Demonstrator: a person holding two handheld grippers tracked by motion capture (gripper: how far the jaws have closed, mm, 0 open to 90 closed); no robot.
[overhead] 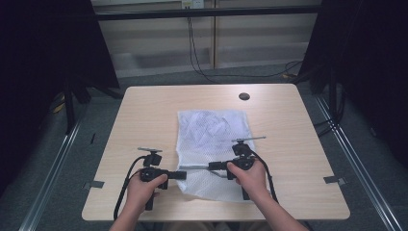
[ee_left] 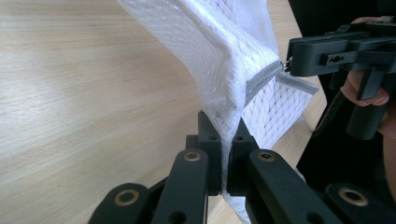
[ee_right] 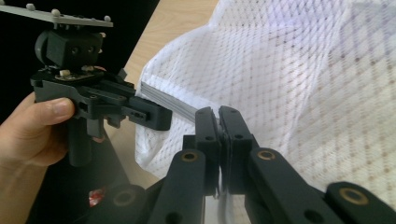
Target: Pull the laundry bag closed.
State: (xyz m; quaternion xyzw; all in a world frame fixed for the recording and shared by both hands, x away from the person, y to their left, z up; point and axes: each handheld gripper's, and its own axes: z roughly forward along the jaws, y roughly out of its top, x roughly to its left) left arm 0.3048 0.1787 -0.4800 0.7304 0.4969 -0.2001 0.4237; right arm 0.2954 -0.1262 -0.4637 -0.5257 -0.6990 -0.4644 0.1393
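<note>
A white mesh bag (overhead: 211, 134) lies flat on the wooden table (overhead: 144, 110), with a grey zipper (overhead: 197, 167) along its near end. In the left gripper view, my left gripper (ee_left: 227, 128) is shut on the mesh at the bag's near left corner, and the fabric rises from between the jaws. My right gripper (ee_right: 218, 114) is shut on the small zipper pull (ee_left: 284, 64) at the end of the grey zipper tape (ee_right: 168, 103). From above, the left gripper (overhead: 180, 174) and the right gripper (overhead: 211, 166) point toward each other, a short stretch of zipper apart.
A round black grommet (overhead: 244, 96) sits in the tabletop near the far edge. Black cables (overhead: 197, 57) trail on the floor behind the table. Dark curtains flank both sides. Bare wood lies left and right of the bag.
</note>
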